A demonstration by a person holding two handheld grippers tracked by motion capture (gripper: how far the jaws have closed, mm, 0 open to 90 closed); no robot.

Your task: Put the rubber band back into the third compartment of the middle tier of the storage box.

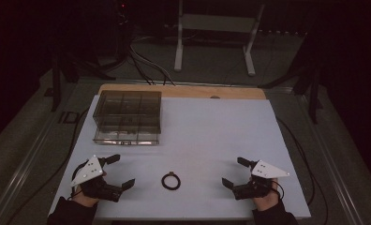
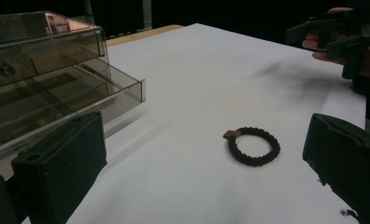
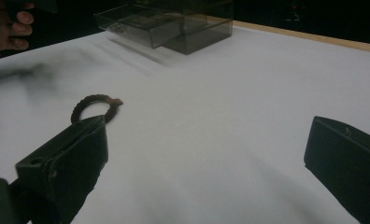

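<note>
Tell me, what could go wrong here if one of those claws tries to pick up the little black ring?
The ring lies flat on the smooth white table, so jaws closing from the side might push it along rather than catch it. Both the left gripper and right gripper are open and flank it, so they could bump each other if both reach in. The clear box has an open drawer sticking out toward the left gripper, easy to knock.

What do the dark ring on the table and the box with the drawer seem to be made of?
The ring looks like braided cord or elastic, matte dark brown: its surface is ribbed, and a small lighter tab sits on it. The box looks like smoke-tinted clear plastic, glossy: you see its inner dividers through the walls, and its edges catch light. Neither material is certain.
</note>
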